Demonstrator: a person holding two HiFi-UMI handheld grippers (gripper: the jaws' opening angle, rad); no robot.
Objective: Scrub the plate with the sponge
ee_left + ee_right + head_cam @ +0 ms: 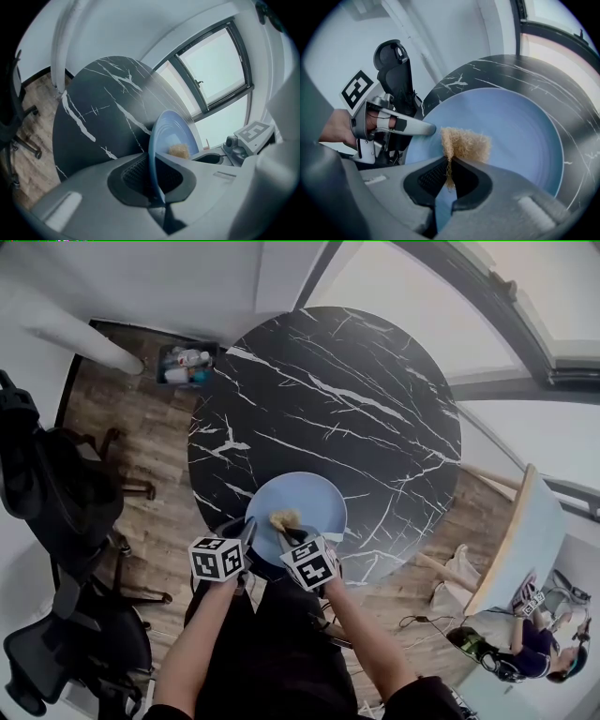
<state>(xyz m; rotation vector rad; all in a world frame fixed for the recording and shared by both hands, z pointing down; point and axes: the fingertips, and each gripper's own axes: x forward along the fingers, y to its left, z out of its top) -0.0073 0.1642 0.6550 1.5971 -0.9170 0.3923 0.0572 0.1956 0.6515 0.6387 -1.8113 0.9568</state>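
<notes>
A light blue plate (309, 498) lies at the near edge of the round black marble table (356, 399). My left gripper (246, 538) is shut on the plate's near left rim; in the left gripper view the plate (169, 133) stands edge-on between the jaws. My right gripper (291, 538) is shut on a tan fibrous sponge (284, 520), which rests on the plate's near part. The right gripper view shows the sponge (466, 144) pinched by one edge, lying against the plate (515, 126), with the left gripper (425, 129) clamped on the rim just to its left.
Black office chairs (56, 521) stand to the left on the wood floor. A small bin (186, 364) with bottles sits by the table's far left edge. A person (525, 643) sits at the lower right near a light table (520, 540). Windows run along the right.
</notes>
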